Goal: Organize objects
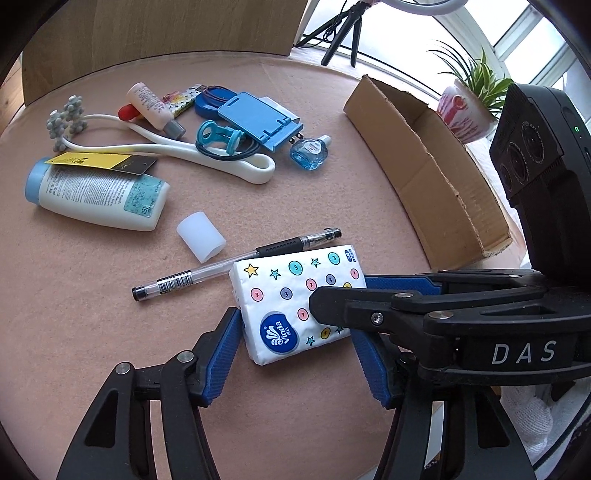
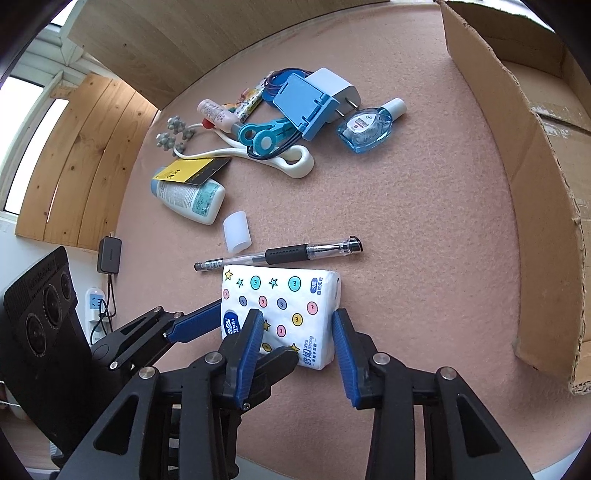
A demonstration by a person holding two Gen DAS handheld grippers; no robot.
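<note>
Clutter is spread over the far left: a white plastic bottle (image 1: 99, 195) on its side, a ribbed white roller (image 1: 207, 157), and a blue plug (image 1: 266, 118) among smaller things. Nearer, a short translucent cap (image 1: 201, 236) and a clear pen (image 1: 236, 262) with a black rubber grip are laid just beside the pack (image 1: 280, 295). This soft, rectangular tissue packet, printed with dots and stars, lies flat near the front edge, touching the pen.

The pack is pinched by the left gripper (image 1: 295, 325), whose ridged blue pads are set against two opposite sides. The right gripper (image 2: 295, 315) is held half-spread, one pad over the pack's top and the other at its right edge; whether they press cannot be told.

To the right, an open corrugated box (image 1: 424, 177) with torn edges is seen.

Everything is borne by a fuzzy pink felt mat (image 1: 110, 350). Beyond it, wooden panels, a tripod (image 1: 343, 29), a potted plant (image 1: 465, 110) and bright windows are shown.
</note>
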